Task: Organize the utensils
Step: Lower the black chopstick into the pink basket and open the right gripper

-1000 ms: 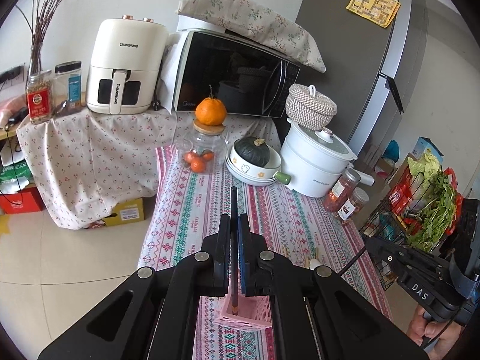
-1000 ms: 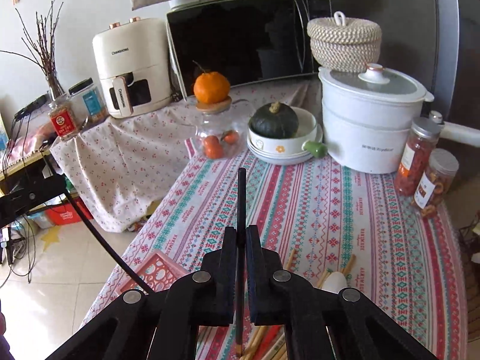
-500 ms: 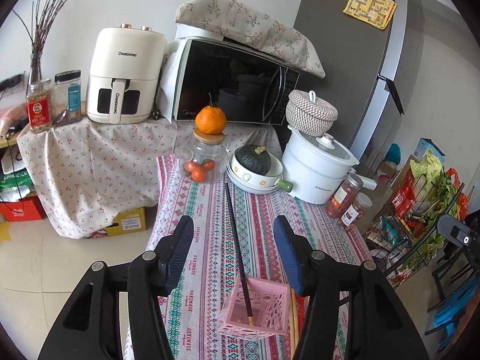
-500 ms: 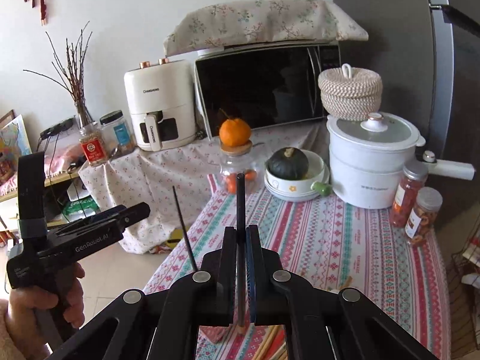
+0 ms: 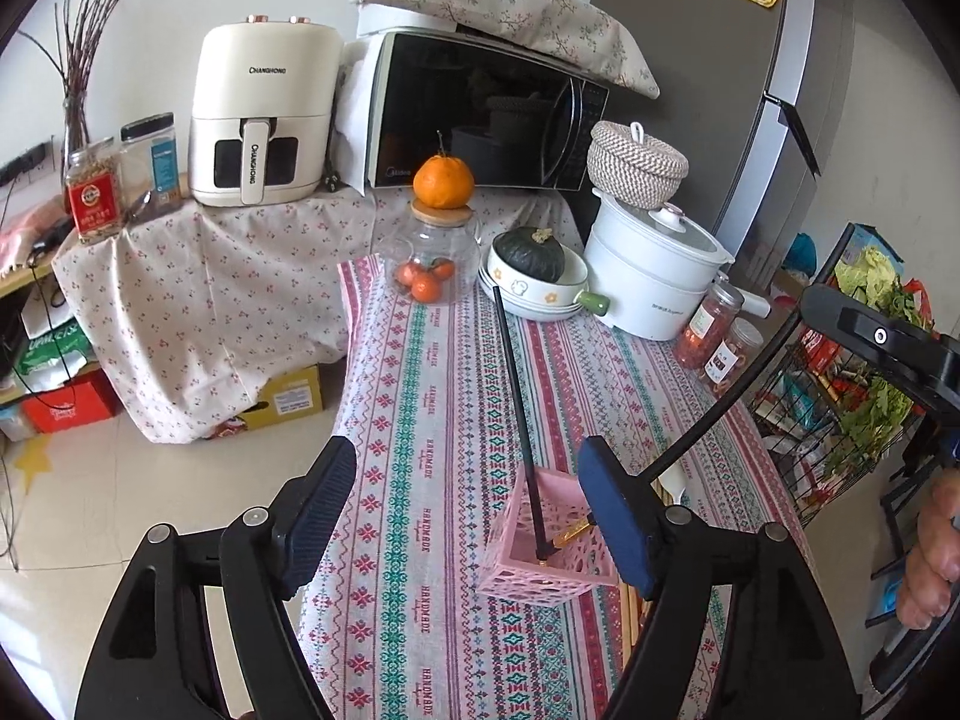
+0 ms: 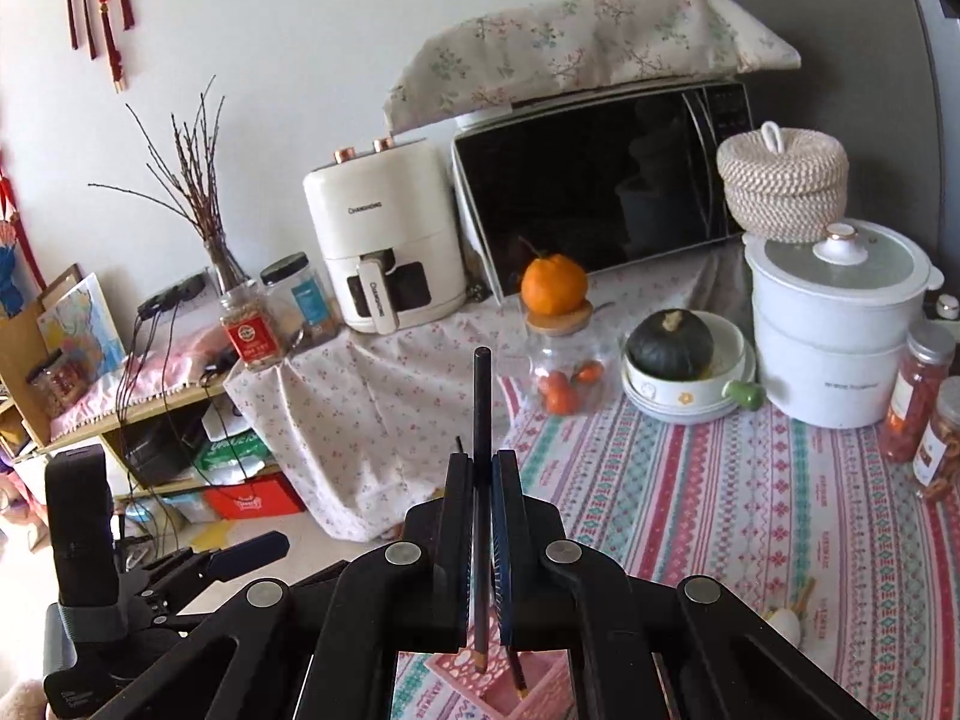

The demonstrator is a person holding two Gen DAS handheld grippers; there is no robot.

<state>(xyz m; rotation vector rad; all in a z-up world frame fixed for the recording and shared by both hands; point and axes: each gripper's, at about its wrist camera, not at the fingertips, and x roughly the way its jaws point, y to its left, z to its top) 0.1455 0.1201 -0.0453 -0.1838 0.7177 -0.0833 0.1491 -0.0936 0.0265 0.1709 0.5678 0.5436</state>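
A pink basket (image 5: pixel 552 546) stands on the striped tablecloth, and a black chopstick (image 5: pixel 515 384) leans in it. My left gripper (image 5: pixel 468 468) is open and its jaws are still opening. The chopstick stands between them, touched by neither pad. My right gripper (image 6: pixel 480 462) is shut on a second black chopstick (image 6: pixel 482 396), held upright. Its gold tip hangs just over the pink basket (image 6: pixel 540 687). In the left wrist view that gold tip (image 5: pixel 570 535) shows at the basket's rim. Wooden chopsticks (image 5: pixel 627 618) and a white spoon (image 5: pixel 675 480) lie beside the basket.
Further back stand a glass jar (image 5: pixel 435 264) topped by an orange, a bowl (image 5: pixel 534 291) holding a green squash, a white pot (image 5: pixel 654 282) and two spice jars (image 5: pixel 711 330). A wire rack of vegetables (image 5: pixel 852 396) is on the right. The table's left edge (image 5: pixel 342 396) drops to the floor.
My left jaws opened off the black chopstick, which now stands free in the pink basket. My right gripper rose with its chopstick and now holds it over the basket.
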